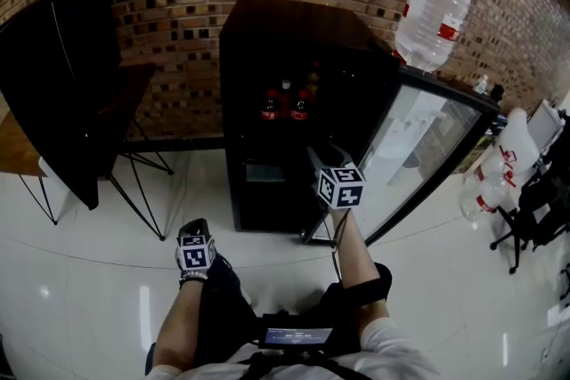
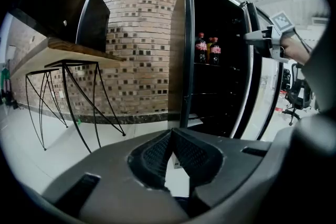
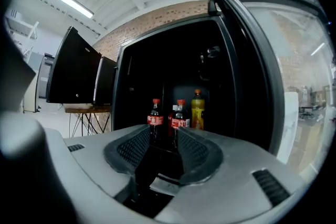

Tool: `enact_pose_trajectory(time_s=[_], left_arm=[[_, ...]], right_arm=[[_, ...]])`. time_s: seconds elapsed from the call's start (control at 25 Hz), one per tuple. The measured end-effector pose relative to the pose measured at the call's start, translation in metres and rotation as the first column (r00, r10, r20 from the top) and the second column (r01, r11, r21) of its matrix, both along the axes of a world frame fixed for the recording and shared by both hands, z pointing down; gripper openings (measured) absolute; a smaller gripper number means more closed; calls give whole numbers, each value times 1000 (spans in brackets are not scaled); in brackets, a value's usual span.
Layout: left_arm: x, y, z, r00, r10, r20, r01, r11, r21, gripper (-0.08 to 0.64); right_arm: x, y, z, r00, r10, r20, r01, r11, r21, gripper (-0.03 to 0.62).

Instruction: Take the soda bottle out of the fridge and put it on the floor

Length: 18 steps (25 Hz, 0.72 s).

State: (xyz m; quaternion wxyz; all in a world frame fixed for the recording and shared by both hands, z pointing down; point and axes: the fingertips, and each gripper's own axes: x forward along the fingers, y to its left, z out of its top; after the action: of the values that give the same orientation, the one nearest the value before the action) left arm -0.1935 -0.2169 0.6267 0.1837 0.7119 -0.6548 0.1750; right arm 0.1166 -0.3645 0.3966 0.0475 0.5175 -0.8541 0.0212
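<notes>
The black fridge [image 1: 267, 40] stands open, its glass door [image 1: 419, 147] swung out to the right. Two cola bottles with red caps and labels [image 1: 271, 105] [image 1: 300, 105] stand on an upper shelf. In the right gripper view they are upright [image 3: 155, 115] [image 3: 180, 113], with a yellow bottle [image 3: 197, 110] beside them. My right gripper [image 3: 164, 134] is open and empty, short of the shelf and pointed at the bottles; in the head view it [image 1: 322, 160] hangs in front of the doorway. My left gripper [image 2: 170, 134] is shut on nothing, low over the floor [image 1: 193, 229].
A big water jug [image 1: 434, 13] lies tilted on the fridge's top right. A wooden table with thin black legs [image 1: 134, 156] and a black panel [image 1: 62, 84] stand to the left. More water jugs [image 1: 494, 165] and an office chair [image 1: 534, 209] are at the right. White tile floor [image 1: 89, 280].
</notes>
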Motion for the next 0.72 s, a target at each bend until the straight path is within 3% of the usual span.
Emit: enact_pose_trajectory(time_s=[0.24,0.72], left_arm=[[2,2,-5,1000,4,24,-5,999,40,2],[14,-9,15,995,29,91,-24,998,-57,2]], right_arm=[[-11,-49,-25,999,-11,-39,11,1000,9,234],[-31,-140,-36,993,4,-116,-11,998,-60,252]])
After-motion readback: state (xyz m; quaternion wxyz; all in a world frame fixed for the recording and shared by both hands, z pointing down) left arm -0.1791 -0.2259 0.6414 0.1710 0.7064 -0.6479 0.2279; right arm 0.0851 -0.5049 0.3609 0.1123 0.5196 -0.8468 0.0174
